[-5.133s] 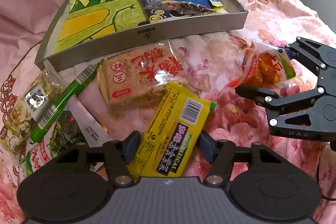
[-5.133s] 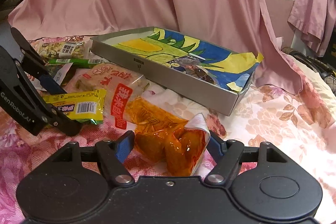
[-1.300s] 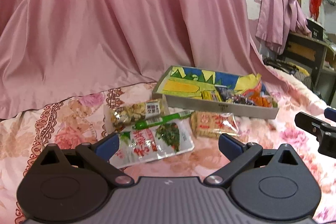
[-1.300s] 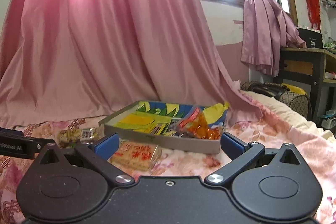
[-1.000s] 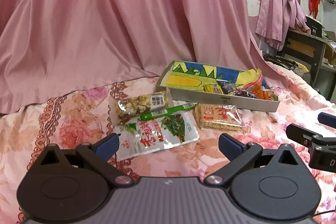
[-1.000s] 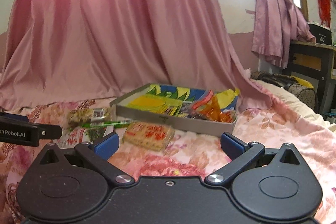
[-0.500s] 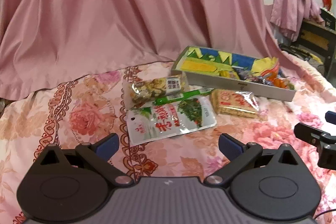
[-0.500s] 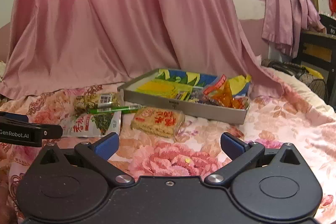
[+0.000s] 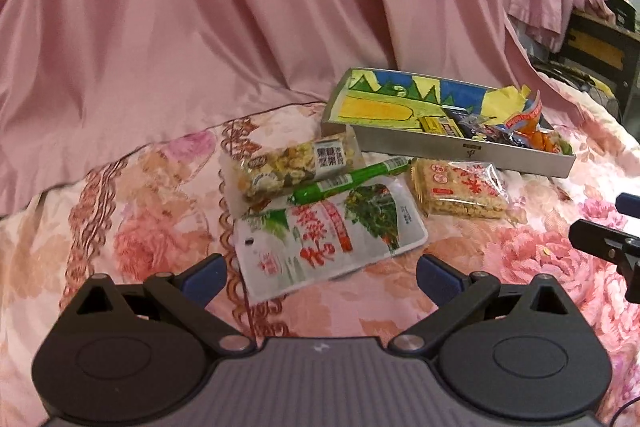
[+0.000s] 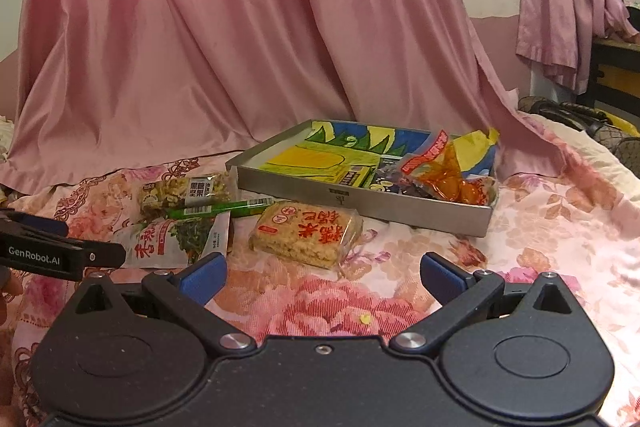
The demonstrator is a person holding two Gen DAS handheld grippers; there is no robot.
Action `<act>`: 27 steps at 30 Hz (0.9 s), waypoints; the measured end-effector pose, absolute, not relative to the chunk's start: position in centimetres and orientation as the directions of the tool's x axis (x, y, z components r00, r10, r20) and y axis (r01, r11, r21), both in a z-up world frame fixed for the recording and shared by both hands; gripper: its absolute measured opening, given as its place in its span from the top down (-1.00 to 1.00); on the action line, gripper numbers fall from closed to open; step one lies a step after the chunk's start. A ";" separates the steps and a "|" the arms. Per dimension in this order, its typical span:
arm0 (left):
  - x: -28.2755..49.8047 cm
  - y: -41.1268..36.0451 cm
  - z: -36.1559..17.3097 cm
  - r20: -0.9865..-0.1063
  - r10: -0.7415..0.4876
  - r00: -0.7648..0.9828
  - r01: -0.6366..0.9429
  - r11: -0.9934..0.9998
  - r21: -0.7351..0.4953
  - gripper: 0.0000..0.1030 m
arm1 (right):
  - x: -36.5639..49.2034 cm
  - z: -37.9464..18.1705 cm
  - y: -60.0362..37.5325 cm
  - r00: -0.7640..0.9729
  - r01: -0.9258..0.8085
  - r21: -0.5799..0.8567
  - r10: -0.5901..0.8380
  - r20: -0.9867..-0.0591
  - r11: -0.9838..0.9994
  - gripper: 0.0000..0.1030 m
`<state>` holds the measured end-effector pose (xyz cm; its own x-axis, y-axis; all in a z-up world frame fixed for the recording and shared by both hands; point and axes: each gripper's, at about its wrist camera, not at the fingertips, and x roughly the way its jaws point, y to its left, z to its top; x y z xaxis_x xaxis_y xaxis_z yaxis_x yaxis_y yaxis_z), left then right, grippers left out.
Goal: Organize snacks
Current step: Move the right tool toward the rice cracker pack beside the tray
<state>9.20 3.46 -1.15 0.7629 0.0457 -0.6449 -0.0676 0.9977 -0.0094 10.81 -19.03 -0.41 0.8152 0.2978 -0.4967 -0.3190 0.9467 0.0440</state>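
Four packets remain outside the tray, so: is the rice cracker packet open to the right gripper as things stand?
Probably yes. The right gripper is open and empty, and the rice cracker packet lies just ahead on the bedspread, nothing between them.

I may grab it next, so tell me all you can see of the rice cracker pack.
The rice cracker pack is a clear crinkly plastic wrapper around a pale tan, grainy slab, printed with red characters and a small red label. It looks sealed and lies flat on the floral bedspread, just in front of the tray; whether it touches the tray is unclear. The green stick ends beside it. No tool touches it.
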 end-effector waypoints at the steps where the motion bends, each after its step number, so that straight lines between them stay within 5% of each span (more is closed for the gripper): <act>1: 9.7 3.4 -1.1 -0.647 0.042 0.762 -0.055 0.998 0.000 -0.99 | 11.2 -0.5 -19.0 0.813 -0.324 0.044 0.302 -0.498 0.945 -0.99; 12: 14.4 2.7 -1.6 -0.663 0.003 0.749 0.094 0.989 0.110 -0.99 | 16.1 -2.3 -19.8 0.778 -0.361 0.089 0.353 -0.520 0.928 -0.99; 27: 19.2 4.1 -3.6 -0.747 -0.153 0.647 0.273 0.961 0.040 -0.99 | 26.3 -4.4 -20.2 0.547 -0.568 0.175 0.528 -0.649 0.804 -0.99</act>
